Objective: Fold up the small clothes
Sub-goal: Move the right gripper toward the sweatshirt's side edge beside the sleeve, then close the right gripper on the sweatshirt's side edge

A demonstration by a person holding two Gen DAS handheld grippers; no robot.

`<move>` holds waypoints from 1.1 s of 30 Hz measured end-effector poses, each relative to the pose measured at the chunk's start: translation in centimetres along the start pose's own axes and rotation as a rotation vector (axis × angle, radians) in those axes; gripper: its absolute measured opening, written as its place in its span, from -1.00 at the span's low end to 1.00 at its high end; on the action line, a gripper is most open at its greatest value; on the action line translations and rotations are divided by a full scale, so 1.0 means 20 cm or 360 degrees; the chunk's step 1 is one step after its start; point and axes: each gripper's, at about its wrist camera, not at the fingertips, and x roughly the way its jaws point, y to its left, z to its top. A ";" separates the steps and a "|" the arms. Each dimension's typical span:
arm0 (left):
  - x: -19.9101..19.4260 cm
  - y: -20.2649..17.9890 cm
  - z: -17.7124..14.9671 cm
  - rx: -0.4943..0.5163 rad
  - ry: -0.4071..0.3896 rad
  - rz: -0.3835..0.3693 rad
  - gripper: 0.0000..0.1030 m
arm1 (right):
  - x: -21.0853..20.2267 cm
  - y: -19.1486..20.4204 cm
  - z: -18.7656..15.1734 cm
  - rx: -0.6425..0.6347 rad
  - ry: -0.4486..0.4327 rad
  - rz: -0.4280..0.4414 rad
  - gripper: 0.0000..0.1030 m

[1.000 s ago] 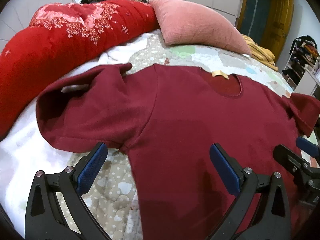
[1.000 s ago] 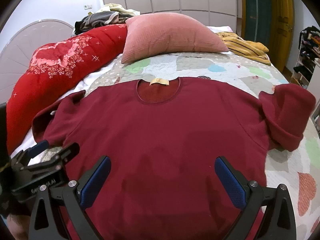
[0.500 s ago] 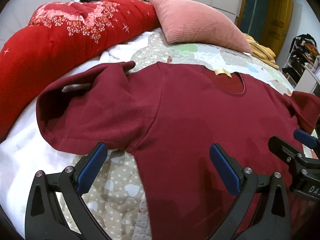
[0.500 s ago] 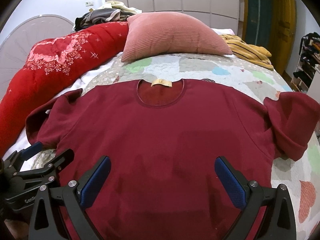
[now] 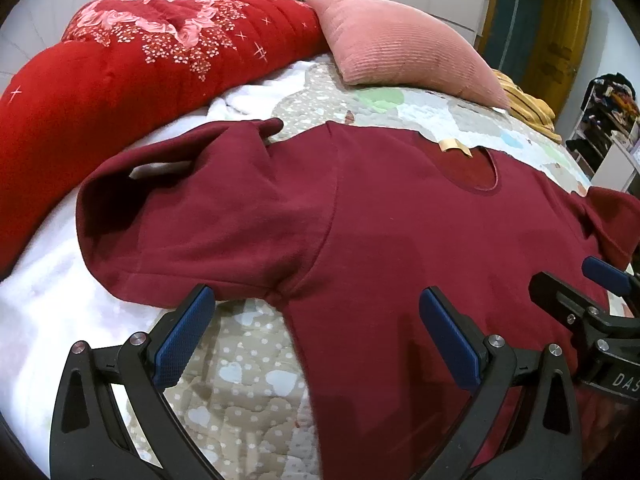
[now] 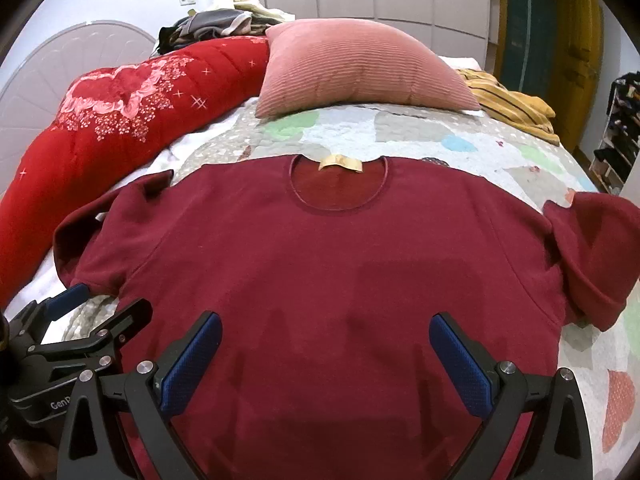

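A dark red sweatshirt lies flat, front up, on the quilted bed, neckline and tan label pointing away. Its left sleeve is folded back on itself over the white sheet; the right sleeve is bunched near the bed's right edge. My left gripper hovers open over the left armpit, one pad above the quilt, the other above the body. My right gripper stands open over the lower middle of the sweatshirt. Each gripper shows in the other's view: right gripper, left gripper.
A red floral duvet runs along the left side. A pink pillow sits at the head of the patchwork quilt, with a yellow striped garment beside it. Clothes are piled behind. A shelf rack stands to the right.
Both grippers have moved back and a little to the left; the sweatshirt now sits further right in the left wrist view. Both stay open and the cloth has not moved.
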 end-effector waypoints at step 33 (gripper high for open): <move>0.10 0.55 0.06 -0.0442 0.0082 0.0131 0.99 | 0.70 0.69 0.63 0.0170 0.0304 0.0614 0.69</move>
